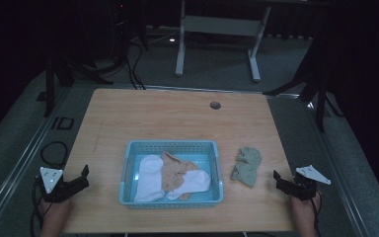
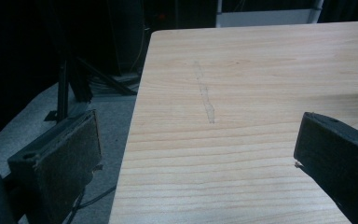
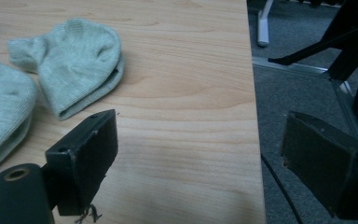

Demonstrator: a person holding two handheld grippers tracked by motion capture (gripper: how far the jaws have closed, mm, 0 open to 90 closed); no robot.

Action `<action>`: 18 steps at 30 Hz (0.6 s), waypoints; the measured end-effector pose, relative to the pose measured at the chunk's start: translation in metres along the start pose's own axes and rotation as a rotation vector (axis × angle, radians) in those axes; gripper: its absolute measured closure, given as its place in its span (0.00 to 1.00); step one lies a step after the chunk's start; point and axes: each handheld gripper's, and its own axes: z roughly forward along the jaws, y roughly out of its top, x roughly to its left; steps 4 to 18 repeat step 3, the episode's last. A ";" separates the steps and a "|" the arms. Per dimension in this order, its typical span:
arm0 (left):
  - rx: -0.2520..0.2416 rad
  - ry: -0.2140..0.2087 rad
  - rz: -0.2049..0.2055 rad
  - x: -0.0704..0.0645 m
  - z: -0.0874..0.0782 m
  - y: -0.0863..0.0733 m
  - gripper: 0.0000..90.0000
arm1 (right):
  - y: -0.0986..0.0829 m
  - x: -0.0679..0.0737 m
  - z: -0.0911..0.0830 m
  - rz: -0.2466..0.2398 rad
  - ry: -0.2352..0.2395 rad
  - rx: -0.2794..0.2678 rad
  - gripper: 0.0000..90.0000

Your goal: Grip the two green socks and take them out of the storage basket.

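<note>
Socks point(image 3: 70, 65) just beyond open jaws

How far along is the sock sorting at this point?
Done: white socks and a tan sock lie in the blue basket. In hand: nothing; the left tongs and right tongs are open at the table's edges. Left: the green socks lie beside the basket.

High view: you look forward and down on the whole surface point(image 1: 177, 113).
Left gripper view: low, close, at its left edge.
Right gripper view: low, close, sharing the green socks point(image 3: 70, 65) with the high view.
</note>
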 end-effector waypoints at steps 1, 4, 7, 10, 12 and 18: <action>0.000 0.000 0.000 0.000 0.000 0.000 0.00 | 0.000 0.000 0.000 0.002 -0.001 0.000 0.12; 0.000 0.000 0.000 0.000 0.000 0.000 0.00 | 0.000 -0.001 0.000 0.003 -0.001 0.003 0.12; 0.000 0.000 0.000 0.000 0.000 0.000 0.00 | 0.000 -0.001 0.000 0.003 -0.001 0.003 0.12; 0.000 0.000 0.000 0.000 0.000 0.000 0.00 | 0.000 -0.001 0.000 0.003 -0.001 0.003 0.12; 0.000 0.000 0.000 0.000 0.000 0.000 0.00 | 0.000 -0.001 0.000 0.003 -0.001 0.003 0.12; 0.000 0.000 0.000 0.000 0.000 0.000 0.00 | 0.000 -0.001 0.000 0.003 -0.001 0.003 0.12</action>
